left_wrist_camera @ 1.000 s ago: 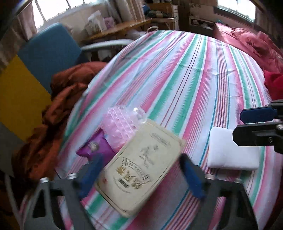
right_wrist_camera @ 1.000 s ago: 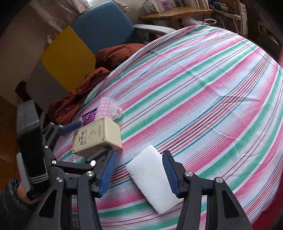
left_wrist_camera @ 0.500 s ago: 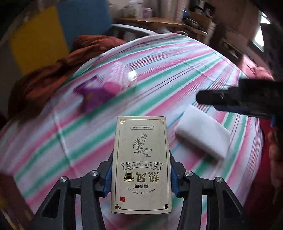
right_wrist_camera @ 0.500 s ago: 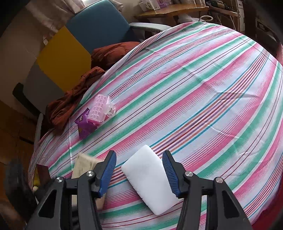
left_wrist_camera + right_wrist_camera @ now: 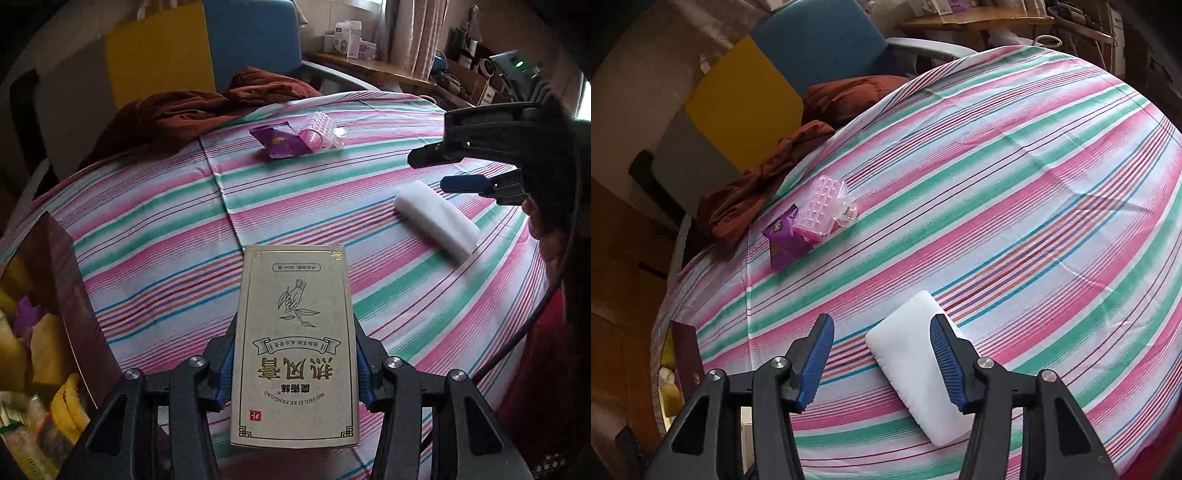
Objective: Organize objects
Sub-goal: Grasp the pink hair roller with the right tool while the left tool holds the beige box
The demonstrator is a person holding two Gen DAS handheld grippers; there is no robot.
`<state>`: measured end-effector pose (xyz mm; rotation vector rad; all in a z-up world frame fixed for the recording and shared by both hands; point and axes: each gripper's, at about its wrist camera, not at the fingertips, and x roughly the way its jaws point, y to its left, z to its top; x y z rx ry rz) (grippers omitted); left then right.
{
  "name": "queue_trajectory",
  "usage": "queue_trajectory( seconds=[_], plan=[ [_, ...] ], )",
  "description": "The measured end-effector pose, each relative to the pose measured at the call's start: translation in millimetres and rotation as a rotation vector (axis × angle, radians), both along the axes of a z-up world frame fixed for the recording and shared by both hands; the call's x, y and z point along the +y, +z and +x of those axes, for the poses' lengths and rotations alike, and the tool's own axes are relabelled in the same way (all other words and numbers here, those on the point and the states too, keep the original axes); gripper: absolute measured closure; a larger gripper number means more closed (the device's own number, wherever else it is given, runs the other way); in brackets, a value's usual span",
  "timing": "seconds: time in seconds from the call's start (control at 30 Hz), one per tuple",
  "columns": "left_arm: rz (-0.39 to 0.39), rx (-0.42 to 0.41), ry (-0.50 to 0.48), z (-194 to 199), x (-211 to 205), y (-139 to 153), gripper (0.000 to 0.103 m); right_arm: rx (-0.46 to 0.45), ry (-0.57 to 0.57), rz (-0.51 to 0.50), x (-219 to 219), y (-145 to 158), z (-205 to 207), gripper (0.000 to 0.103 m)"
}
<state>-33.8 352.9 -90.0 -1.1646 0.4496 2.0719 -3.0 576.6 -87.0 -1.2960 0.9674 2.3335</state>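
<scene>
- The left gripper's [image 5: 295, 363] fingers [image 5: 226, 369] pinch the box [image 5: 295, 343] by its long sides, lifted clear of the striped bed [image 5: 155, 236].
- The right gripper's [image 5: 882, 360] fingers [image 5: 818, 356] are spread, with the sponge [image 5: 916, 360] lying between them, ungrasped.
- Left of the left fingers an open bin [image 5: 74, 302] holds yellow and purple packets; the box likely goes there next.

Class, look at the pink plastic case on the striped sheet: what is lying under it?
The pink plastic case rests partly on a purple packet, overlapping the packet's far end. The rest of the case lies on the striped sheet. Whatever else might be beneath the case is hidden.
</scene>
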Motion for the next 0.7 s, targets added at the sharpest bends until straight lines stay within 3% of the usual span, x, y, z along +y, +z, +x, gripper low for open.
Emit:
queue_trajectory(
  seconds=[0.17, 0.33, 0.57, 0.63, 0.7],
  plan=[
    [0.007, 0.031, -0.012, 5.6, -1.6, -4.3, 0.052, -0.025, -0.004, 0.014, -1.6, -4.7, -1.7, 0.048],
    [0.020, -0.016, -0.004, -1.4, -3.4, -13.8, 0.052, -0.013, 0.029, 0.022, -8.2, -0.7, -12.3, 0.048],
    [0.040, -0.015, -0.015, -1.7, -3.4, -17.5, 0.051, -0.003, 0.042, 0.032, -1.2, 5.5, -70.9, 0.046],
    [0.045, -0.017, -0.013, -2.1, -3.8, -17.7, 0.051, -0.005, 0.025, 0.017, 3.7, 2.6, -91.5, 0.032],
    [0.052, -0.023, -0.014, -2.7, -5.0, -17.8, 0.051, -0.015, 0.012, 0.007, 7.8, -1.2, -112.5, 0.028]
  ],
)
